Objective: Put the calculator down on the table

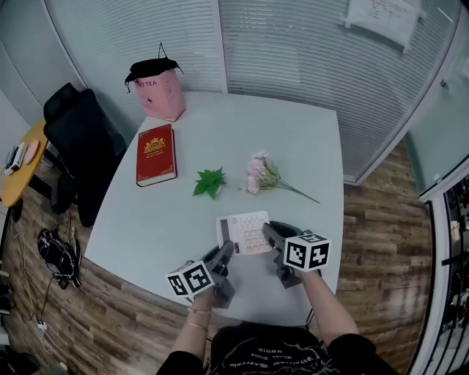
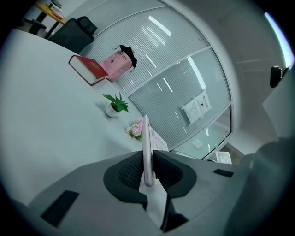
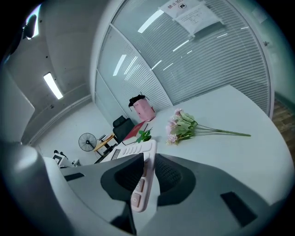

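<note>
Small office with a pale, square worktop (image 1: pixel 183 216) on a wood-plank floor (image 1: pixel 374 242). Glass walls (image 1: pixel 293 51) with closed blinds run behind it, a paper notice (image 1: pixel 385 18) stuck on one. A black chair (image 1: pixel 80 139) and a round yellow table (image 1: pixel 16 179) stand at left. A ceiling strip light (image 3: pixel 54 85) glows; a fan (image 3: pixel 86 141) stands beyond.

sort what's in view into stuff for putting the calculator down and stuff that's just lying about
For the job:
calculator, clamped in both grippers' jaws
left gripper
right gripper
table

Lying about:
red book
pink bag
small green plant
pink flowers
black chair
</note>
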`<state>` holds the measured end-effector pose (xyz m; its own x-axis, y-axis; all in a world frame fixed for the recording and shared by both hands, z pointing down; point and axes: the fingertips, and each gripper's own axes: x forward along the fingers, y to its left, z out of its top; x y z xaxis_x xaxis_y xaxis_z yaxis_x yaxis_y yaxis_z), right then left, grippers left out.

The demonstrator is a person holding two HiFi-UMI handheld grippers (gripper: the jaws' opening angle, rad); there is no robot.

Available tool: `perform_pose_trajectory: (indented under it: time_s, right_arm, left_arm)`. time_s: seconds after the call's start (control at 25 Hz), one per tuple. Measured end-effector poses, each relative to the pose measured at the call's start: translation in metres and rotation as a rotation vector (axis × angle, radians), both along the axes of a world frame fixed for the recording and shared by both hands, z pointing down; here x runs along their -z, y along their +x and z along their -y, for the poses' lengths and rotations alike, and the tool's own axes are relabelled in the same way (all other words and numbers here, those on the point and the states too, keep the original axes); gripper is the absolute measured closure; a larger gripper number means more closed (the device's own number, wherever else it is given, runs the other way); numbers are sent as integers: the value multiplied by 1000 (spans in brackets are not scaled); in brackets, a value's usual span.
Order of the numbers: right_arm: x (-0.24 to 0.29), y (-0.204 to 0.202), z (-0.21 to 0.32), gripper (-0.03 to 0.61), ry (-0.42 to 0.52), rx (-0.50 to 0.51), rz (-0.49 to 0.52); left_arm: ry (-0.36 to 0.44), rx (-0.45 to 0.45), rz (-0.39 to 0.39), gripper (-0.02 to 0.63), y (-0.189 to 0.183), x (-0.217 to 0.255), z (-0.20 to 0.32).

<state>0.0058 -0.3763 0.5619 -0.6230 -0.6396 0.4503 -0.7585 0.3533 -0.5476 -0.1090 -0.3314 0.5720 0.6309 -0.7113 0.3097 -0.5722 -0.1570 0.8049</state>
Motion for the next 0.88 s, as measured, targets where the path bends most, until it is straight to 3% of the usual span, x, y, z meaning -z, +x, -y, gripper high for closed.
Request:
perform_pose_trajectory:
  time_s: [0.48,0.88]
  right_arm:
    - [-62,-16,65,492,-160,-1,-31]
    - [-96,-23,87,491,-215,-4,-61]
  left_arm:
    - [-143,28,3,538,-11,-51,57]
    - [-219,72,31,538,-18,-80,76]
